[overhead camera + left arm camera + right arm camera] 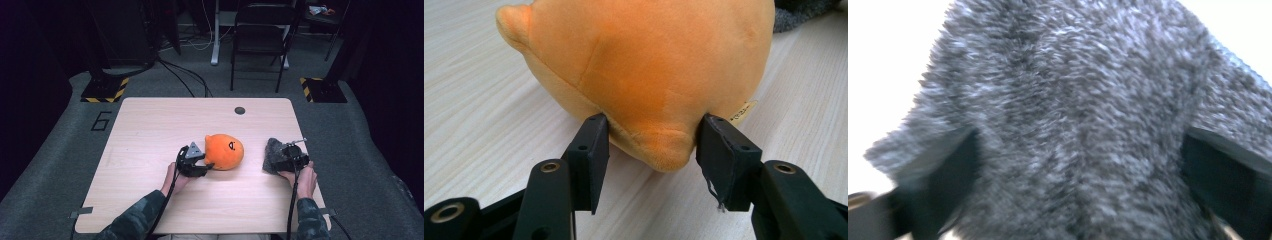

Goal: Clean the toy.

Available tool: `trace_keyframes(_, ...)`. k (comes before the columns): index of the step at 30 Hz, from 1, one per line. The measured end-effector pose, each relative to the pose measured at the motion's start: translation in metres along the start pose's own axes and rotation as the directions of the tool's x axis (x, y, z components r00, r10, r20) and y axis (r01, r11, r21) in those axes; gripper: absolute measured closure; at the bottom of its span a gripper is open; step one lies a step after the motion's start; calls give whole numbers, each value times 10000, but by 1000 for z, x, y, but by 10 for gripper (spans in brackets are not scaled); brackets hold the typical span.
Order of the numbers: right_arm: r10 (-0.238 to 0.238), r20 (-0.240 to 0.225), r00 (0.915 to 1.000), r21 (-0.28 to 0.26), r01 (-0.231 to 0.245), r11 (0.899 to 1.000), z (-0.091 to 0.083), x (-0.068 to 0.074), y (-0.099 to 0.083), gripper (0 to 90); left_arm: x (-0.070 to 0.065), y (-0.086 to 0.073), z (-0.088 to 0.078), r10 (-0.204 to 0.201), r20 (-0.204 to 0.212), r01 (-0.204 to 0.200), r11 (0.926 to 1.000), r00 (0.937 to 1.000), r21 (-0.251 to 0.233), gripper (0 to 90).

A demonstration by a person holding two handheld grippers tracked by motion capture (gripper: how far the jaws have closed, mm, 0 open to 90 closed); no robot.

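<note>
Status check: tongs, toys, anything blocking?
Left tongs clamped on orange plush. Right tongs around grey fuzzy cloth, grip unclear. Nothing blocking.

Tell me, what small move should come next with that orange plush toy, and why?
Probably a gentle lift by the left gripper. Its jaws press on either side of a bulge low on the round orange plush toy, which lies on the light wooden table. The right gripper has a fuzzy grey fabric bundle between its jaws, so it seems occupied.
</note>
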State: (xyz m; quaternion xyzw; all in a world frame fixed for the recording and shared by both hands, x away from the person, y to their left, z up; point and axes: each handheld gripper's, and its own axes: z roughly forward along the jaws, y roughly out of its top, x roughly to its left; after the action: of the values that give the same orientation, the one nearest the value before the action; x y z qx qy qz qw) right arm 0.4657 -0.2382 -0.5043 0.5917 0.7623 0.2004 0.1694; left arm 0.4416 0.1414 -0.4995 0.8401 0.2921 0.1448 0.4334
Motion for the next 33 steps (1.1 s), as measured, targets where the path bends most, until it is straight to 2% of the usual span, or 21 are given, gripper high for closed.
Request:
trace_keyframes(1,76,62,10000,29,-77,10000,-3,-1,1,205,0,0,0,5,-17,-5,10000,10000,-16,474)
trace_keyframes(2,76,62,10000,29,-77,10000,-3,-1,1,205,0,0,0,5,-17,-5,10000,10000,-16,474)
trace_keyframes(3,66,29,10000,-155,-66,9999,-5,0,0,326,0,0,1,0,-51,-1,10000,10000,-59,475)
trace_keyframes(4,139,42,9999,-191,-138,9997,-7,1,0,401,0,0,0,-2,-34,2,10000,10000,-34,475)
trace_keyframes(5,-86,74,9999,-374,89,9993,-7,2,0,484,0,0,0,11,-38,-11,10000,10000,-33,476)
trace_keyframes(6,-35,119,9999,-437,40,9990,-8,4,-1,545,-1,-1,0,-7,-38,7,10000,10000,-21,478)
trace_keyframes(7,-196,126,9997,-511,202,9985,-8,5,-1,601,-1,-1,0,-65,-15,64,10000,10000,-34,481)
trace_keyframes(8,-425,122,9990,-593,432,9973,-8,6,0,641,-1,-1,0,-80,-37,80,10000,10000,-17,483)
trace_keyframes(9,-374,126,9992,-571,381,9976,-8,7,0,668,-1,-1,0,-102,-34,102,9999,9999,-32,488)
trace_keyframes(12,-563,124,9983,-654,570,9962,-8,7,0,704,-1,-2,1,-156,-67,155,9999,9999,-75,493)
trace_keyframes(13,-386,43,9992,-672,388,9970,-8,7,0,726,-2,-3,1,-176,-112,174,9998,9998,-138,496)
trace_keyframes(16,-327,-79,9994,-776,320,9965,-9,6,0,736,-2,-4,1,-186,-97,185,9998,9998,-113,502)
trace_keyframes(17,-153,-404,9991,-937,115,9955,-11,5,1,740,-1,-4,1,-183,-87,181,9997,9998,-139,503)
trace_keyframes(20,-50,-645,9979,-1103,-21,9939,-14,4,3,740,0,-4,0,-154,-17,154,9998,9999,-118,509)
trace_keyframes(21,90,-787,9969,-1183,-183,9928,-17,5,4,741,-1,-4,0,-224,-48,223,9996,9997,-191,509)
trace_keyframes(23,14,-1198,9928,-1698,-219,9852,-26,4,10,740,0,-6,0,-203,-25,202,9995,9998,-222,518)
trace_keyframes(26,54,-1464,9892,-1814,-322,9829,-34,4,13,740,1,-6,-1,-196,-17,195,9996,9998,-215,526)
trace_keyframes(27,43,-1750,9846,-1975,-394,9795,-41,6,15,739,0,-6,-1,-162,-33,161,9995,9999,-254,527)
trace_keyframes(30,-155,-1873,9822,-2086,-243,9777,-47,7,17,738,0,-7,-2,-134,-20,133,9997,9999,-228,538)
trace_keyframes(32,-193,-2046,9787,-2179,-263,9756,-57,13,22,737,0,-7,-2,-130,-19,129,9996,9999,-263,551)
trace_keyframes(33,-406,-2111,9766,-2344,-102,9721,-59,15,23,736,-1,-6,-2,-75,-87,73,9995,9999,-296,562)
